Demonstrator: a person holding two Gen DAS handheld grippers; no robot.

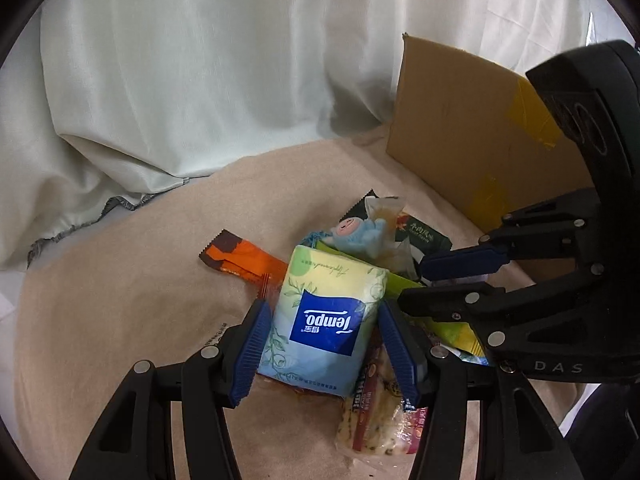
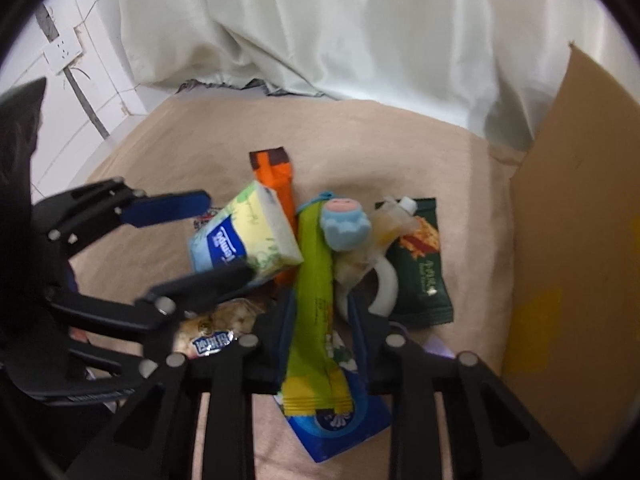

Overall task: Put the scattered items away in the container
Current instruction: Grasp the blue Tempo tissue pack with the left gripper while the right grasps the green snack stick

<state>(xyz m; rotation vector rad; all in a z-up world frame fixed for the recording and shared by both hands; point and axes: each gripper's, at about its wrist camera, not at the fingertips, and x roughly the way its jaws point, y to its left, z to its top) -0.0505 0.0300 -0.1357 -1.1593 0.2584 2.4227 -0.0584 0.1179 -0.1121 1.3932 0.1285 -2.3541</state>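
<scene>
My left gripper [image 1: 324,344] is closed around a Tempo tissue pack [image 1: 328,316], its blue pads against both sides; the pack also shows in the right wrist view [image 2: 248,240]. My right gripper [image 2: 320,312] straddles a long green snack packet [image 2: 316,300], jaws close on its sides. It also shows in the left wrist view [image 1: 452,280]. Around them lie an orange wrapper [image 1: 244,260], a blue plush keychain [image 2: 344,224], a dark green packet [image 2: 424,268], a jelly pouch [image 2: 384,224], a white tape roll [image 2: 386,288] and a nut bar [image 1: 376,412].
A cardboard box [image 1: 468,128] stands at the right, its wall also in the right wrist view [image 2: 568,220]. A blue packet [image 2: 340,428] lies under the green one. The items sit on a beige cloth [image 1: 132,292]. White curtains [image 1: 200,60] hang behind.
</scene>
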